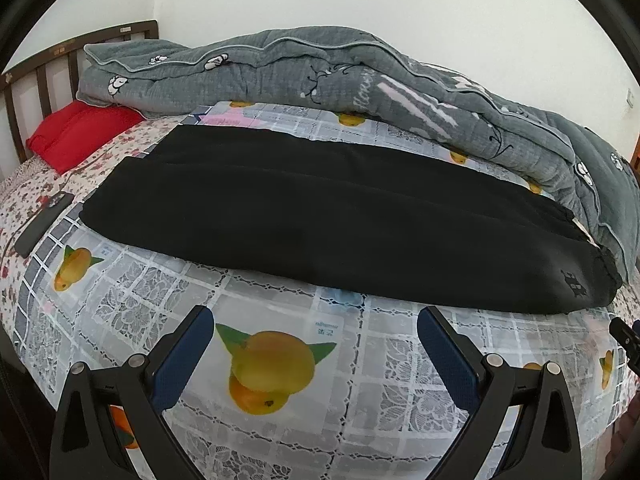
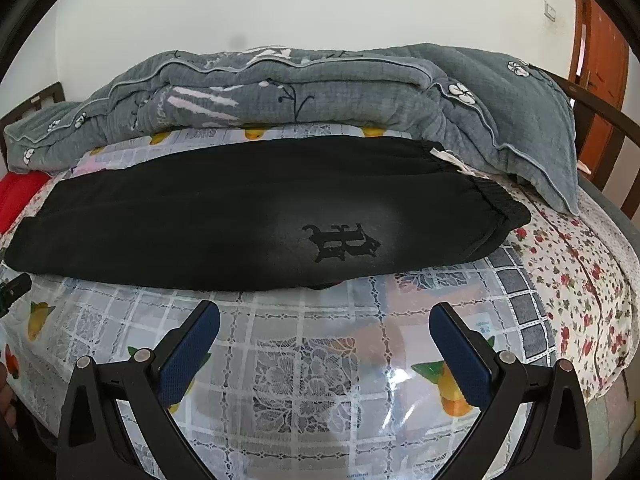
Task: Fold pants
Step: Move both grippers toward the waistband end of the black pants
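Note:
Black pants [image 1: 312, 216] lie flat and lengthwise on the bed, folded in half with one leg on the other, waistband to the right. In the right wrist view the pants [image 2: 224, 216] show a dark emblem [image 2: 340, 242] near the elastic waistband [image 2: 504, 204]. My left gripper [image 1: 314, 322] is open and empty, a little short of the pants' near edge. My right gripper [image 2: 324, 316] is open and empty, just short of the near edge below the emblem.
A clear plastic cover with a fruit print [image 1: 272, 376] lies over the bed. A grey quilt [image 1: 328, 76] is bunched along the far side. A red pillow [image 1: 76, 132] and a dark remote [image 1: 44, 224] lie at the left. A floral sheet [image 2: 576, 264] shows at the right.

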`<state>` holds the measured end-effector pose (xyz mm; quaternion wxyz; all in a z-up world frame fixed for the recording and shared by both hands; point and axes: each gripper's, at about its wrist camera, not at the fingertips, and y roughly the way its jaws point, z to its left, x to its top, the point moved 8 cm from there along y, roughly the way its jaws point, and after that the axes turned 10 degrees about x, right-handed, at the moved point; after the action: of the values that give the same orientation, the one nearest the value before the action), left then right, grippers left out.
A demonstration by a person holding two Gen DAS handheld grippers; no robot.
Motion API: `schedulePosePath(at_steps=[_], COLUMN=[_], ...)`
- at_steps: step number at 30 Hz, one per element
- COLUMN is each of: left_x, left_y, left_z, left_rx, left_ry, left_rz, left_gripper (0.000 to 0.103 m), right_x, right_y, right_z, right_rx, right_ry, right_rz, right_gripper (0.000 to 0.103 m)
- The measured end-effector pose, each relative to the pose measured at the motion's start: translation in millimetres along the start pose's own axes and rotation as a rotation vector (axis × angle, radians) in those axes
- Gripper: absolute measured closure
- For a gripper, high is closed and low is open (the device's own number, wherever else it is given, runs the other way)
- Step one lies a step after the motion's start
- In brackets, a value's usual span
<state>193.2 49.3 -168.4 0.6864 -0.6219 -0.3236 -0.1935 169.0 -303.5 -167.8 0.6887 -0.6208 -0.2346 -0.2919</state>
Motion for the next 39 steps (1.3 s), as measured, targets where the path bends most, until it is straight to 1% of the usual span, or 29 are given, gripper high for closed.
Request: schedulePosePath(at_steps=[10, 12, 14, 19, 24, 25, 29, 34, 37, 39], left_x=[0.2, 0.6, 1.3, 2.7, 4.8, 5.6, 7.1, 11.0, 13.1, 14.3], left_y=[18.2, 22.5, 28.3, 40.8, 52.1, 54.9, 65.2, 77.4, 84.5, 89.0], left_z=[20.5, 25.4, 31.6, 42.9, 51.8, 54.4, 63.6, 76.2, 79.6, 80.6], left_rx=[0.037, 0.047, 0.056, 0.054, 0.019, 0.012, 0.009, -0.015, -0.020, -0.030], left_ry=[-0.019, -0.027, -0.039, -0.057, -0.074, -0.079, -0.107, -0.171, -0.187, -0.198], left_rz=[0.020, 0.025, 0.033, 0.046, 0.054, 0.058, 0.083, 0.099, 0.108, 0.115], left_gripper=[0.001, 0.001, 0.001, 0.001, 0.003, 0.003, 0.003, 0.003, 0.004, 0.007], right_x=[2.3, 1.9, 1.4, 3.0, 4.6, 4.6, 4.1, 5.2, 7.6, 9.2], right_y=[16.3, 21.5, 27.5, 35.5, 47.4, 50.3, 59.7, 68.0, 70.7, 73.6], right_z=[-8.0, -9.9, -11.3, -15.4, -32.4, -37.1, -52.5, -65.8, -71.0, -73.3], right_rx=[-0.007, 0.001, 0.011, 0.018, 0.036, 0.039, 0.051, 0.067, 0.066, 0.069], right_ry=[0.016, 0.027, 0.034, 0.035, 0.089, 0.103, 0.155, 0.193, 0.205, 0.213], right_rz=[0.006, 0.022, 0.042, 0.036, 0.037, 0.039, 0.044, 0.047, 0.038, 0.035], right_gripper=[0.001, 0.001, 0.006, 0.010, 0.019, 0.022, 0.030, 0.036, 0.039, 0.043])
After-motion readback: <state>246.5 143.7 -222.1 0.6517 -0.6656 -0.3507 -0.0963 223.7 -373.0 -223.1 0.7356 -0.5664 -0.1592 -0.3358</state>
